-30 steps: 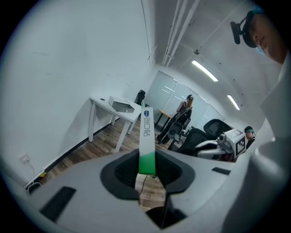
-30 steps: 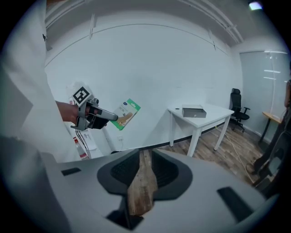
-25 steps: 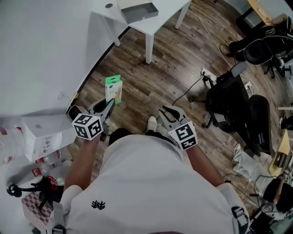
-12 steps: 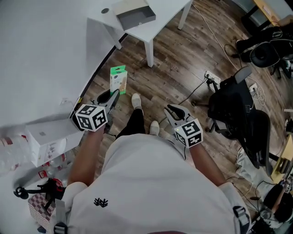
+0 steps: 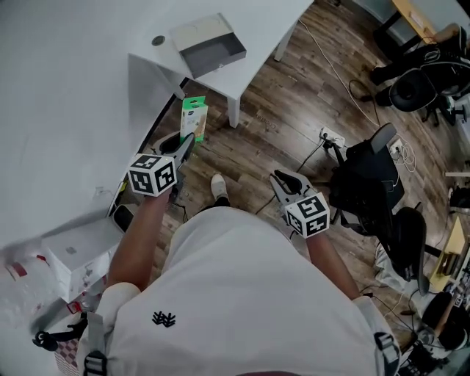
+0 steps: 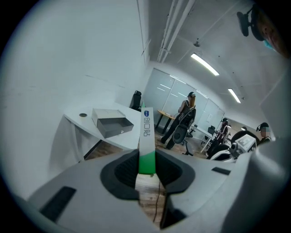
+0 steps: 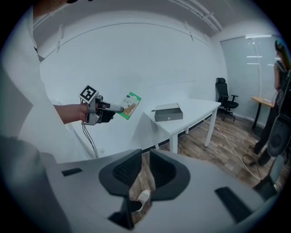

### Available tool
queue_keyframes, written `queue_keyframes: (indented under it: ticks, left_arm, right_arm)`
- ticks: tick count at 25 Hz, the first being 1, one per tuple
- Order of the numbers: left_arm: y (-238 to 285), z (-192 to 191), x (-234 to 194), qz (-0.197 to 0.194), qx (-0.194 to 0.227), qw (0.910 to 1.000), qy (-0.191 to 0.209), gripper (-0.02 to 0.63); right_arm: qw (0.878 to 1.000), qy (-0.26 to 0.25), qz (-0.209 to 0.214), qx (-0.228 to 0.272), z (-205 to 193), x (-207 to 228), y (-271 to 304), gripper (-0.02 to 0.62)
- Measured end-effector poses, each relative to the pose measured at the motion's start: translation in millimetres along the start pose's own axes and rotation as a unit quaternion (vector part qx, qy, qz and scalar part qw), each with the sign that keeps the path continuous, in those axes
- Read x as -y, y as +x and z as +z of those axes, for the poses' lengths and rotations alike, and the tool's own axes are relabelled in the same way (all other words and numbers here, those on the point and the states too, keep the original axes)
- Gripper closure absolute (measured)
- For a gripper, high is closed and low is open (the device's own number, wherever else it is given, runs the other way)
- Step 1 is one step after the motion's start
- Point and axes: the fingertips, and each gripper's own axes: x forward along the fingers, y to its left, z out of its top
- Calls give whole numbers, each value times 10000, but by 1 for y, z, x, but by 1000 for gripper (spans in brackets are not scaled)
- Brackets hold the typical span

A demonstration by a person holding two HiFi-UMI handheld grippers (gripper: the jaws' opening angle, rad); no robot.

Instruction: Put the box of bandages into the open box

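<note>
Two grippers, one load. My left gripper (image 5: 183, 144) has the bandage box (image 5: 194, 117) pinched by its green bottom end. The jaws are partway closed and press on its two broad faces, so the carton sticks out upright past the tips. Gripping it by the end should leave the rest free to go down into the open box (image 5: 211, 53) without my jaws fouling the walls.

That open box sits near the corner of the white table (image 5: 253, 22), ahead of me and well apart from the bandage box. The bandage box hangs in the air over the floor, near the table's leg. The open box looks empty inside, though from this far I can't be sure.

My right gripper (image 5: 282, 181) carries nothing. Its jaws are closing, with only floorboards and my shoe (image 7: 142, 196) showing through the gap. It hangs low at my side, out of the way, since one grip looks enough for so light a carton. The bandage box is on its way, but the drop is not yet made.
</note>
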Motion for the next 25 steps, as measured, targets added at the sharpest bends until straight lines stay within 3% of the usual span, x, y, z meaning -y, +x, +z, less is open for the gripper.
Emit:
queue_keyframes:
  ticks: [13, 21, 25]
  left_arm:
    - [84, 57, -81, 110, -375, 9980, 496, 515]
    - [151, 96, -107, 470, -593, 9952, 623, 515]
    - [183, 109, -116, 687, -834, 9903, 872, 515]
  right_arm:
    - [9990, -448, 69, 21, 76, 20, 85, 538]
    - [9963, -751, 429, -3, 120, 87, 122, 538]
    - [9949, -857, 522, 52, 145, 132, 133, 538]
